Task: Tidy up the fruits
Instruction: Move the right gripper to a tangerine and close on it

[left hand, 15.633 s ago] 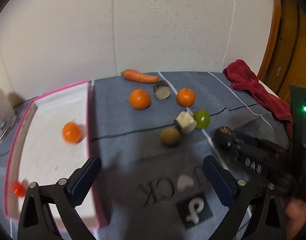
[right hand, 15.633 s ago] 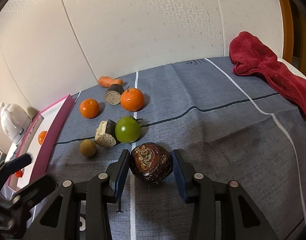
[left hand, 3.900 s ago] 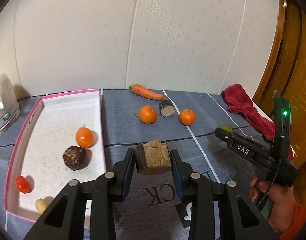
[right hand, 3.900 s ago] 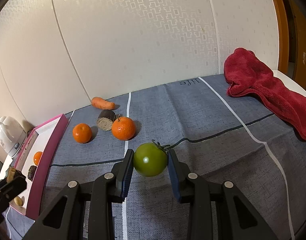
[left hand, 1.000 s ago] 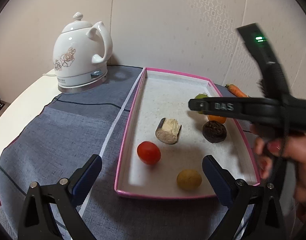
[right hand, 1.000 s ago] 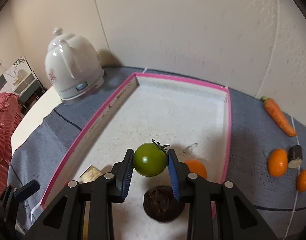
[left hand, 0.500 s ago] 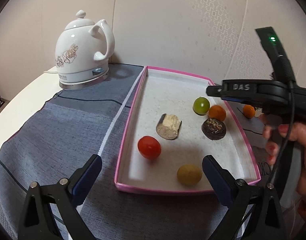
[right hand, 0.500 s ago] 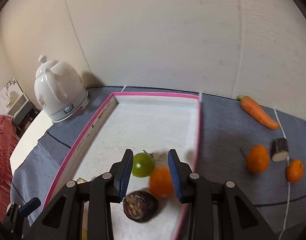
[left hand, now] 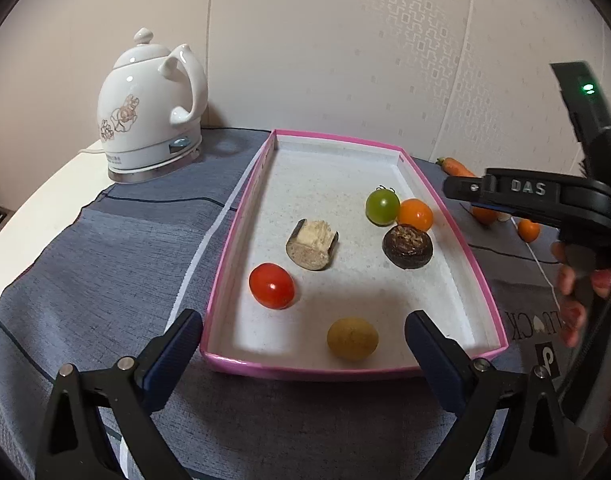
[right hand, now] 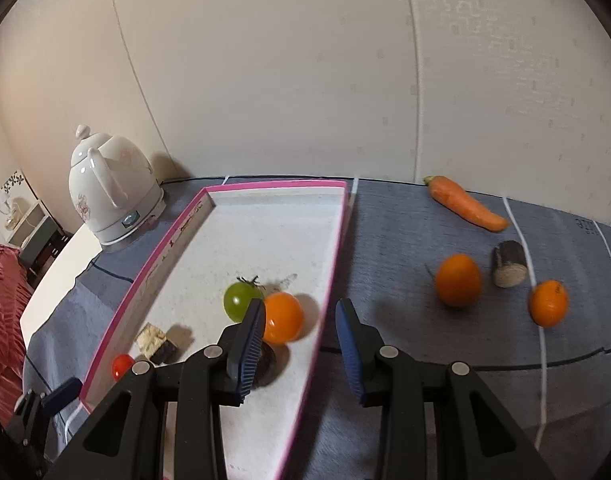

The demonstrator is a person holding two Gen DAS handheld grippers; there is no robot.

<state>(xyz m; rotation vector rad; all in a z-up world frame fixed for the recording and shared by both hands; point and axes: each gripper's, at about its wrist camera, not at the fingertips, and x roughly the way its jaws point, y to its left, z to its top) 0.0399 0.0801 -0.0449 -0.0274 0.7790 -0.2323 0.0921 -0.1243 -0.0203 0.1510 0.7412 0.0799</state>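
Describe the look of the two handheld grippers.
Both are matte black plastic with silver screws and ribbed dark blue pads on the jaws. The right gripper carries raised "DAS" lettering, a green light and a black cable. The left gripper shows the same black frame.

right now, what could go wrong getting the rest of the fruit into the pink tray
The right hand-held gripper has narrow jaws; the bigger orange looks wider, so it may get nudged and roll.
The green tomato, small orange and dark fruit crowd together by the tray wall; another drop there could knock them.
The carrot nearby isn't fruit.
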